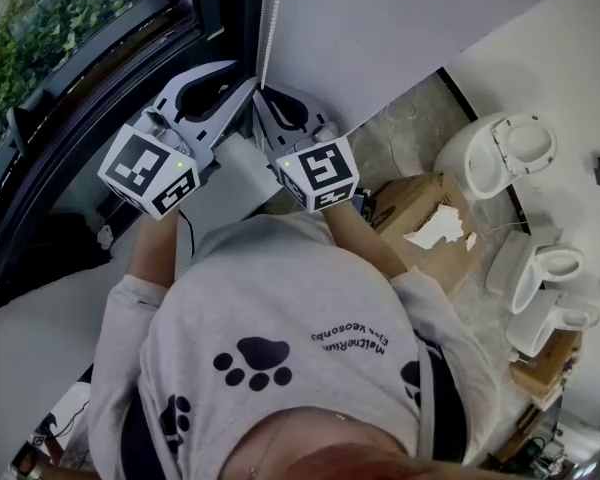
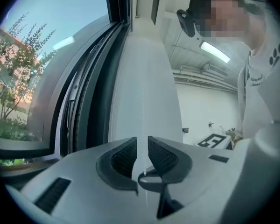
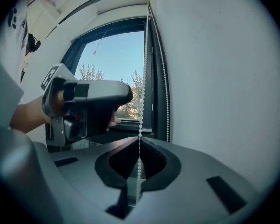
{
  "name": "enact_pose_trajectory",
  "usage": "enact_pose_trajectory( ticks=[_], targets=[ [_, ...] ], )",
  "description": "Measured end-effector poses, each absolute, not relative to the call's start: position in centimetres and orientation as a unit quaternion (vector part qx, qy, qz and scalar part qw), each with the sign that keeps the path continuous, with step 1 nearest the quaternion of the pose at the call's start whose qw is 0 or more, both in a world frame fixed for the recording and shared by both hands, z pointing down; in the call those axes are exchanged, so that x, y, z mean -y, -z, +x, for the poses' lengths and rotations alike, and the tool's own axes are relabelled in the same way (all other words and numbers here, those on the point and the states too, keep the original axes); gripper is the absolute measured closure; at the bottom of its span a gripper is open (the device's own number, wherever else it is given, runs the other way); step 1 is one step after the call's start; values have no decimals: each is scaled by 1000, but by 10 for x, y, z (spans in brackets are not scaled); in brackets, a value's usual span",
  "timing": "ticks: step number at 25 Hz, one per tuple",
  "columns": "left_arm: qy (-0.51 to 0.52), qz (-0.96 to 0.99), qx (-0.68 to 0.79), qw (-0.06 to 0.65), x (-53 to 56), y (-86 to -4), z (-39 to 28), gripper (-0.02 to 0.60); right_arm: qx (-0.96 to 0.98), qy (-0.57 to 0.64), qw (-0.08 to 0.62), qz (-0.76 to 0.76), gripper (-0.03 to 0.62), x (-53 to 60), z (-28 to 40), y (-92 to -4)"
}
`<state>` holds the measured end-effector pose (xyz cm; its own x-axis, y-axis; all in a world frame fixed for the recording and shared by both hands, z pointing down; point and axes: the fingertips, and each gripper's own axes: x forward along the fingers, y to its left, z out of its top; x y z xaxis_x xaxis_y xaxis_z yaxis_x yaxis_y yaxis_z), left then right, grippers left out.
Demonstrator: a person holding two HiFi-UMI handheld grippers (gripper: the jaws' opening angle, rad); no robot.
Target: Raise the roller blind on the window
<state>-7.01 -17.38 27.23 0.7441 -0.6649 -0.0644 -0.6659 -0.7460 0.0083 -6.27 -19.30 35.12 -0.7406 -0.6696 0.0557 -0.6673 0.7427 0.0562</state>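
- Right tool [image 3: 139, 136]: clenched on the blind's bead chain [image 3: 143, 78]; the strand runs straight up from the jaw tips.
- Left tool [image 2: 141, 146]: released, jaws slightly apart, with a thin strand in the gap, not pinched.
- Chain location: at the right frame of the window [image 3: 114, 64], beside the white wall [image 3: 214, 78].
- Both tools are side by side at the frame.

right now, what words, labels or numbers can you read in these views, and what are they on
None can be read for sure.
Two lines of dark print on the grey sweatshirt: upside down from the head view and too small to read.
Two marker cubes: black-and-white square code patterns, no words.
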Motion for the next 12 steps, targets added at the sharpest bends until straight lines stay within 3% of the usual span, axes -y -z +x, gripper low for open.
enact_pose_trajectory(
  ticks=[12],
  targets=[
    [-43, -941, -331, 62, 189, -197, -51, 512, 934, 22, 38, 355, 583, 188, -70, -351]
  ],
)
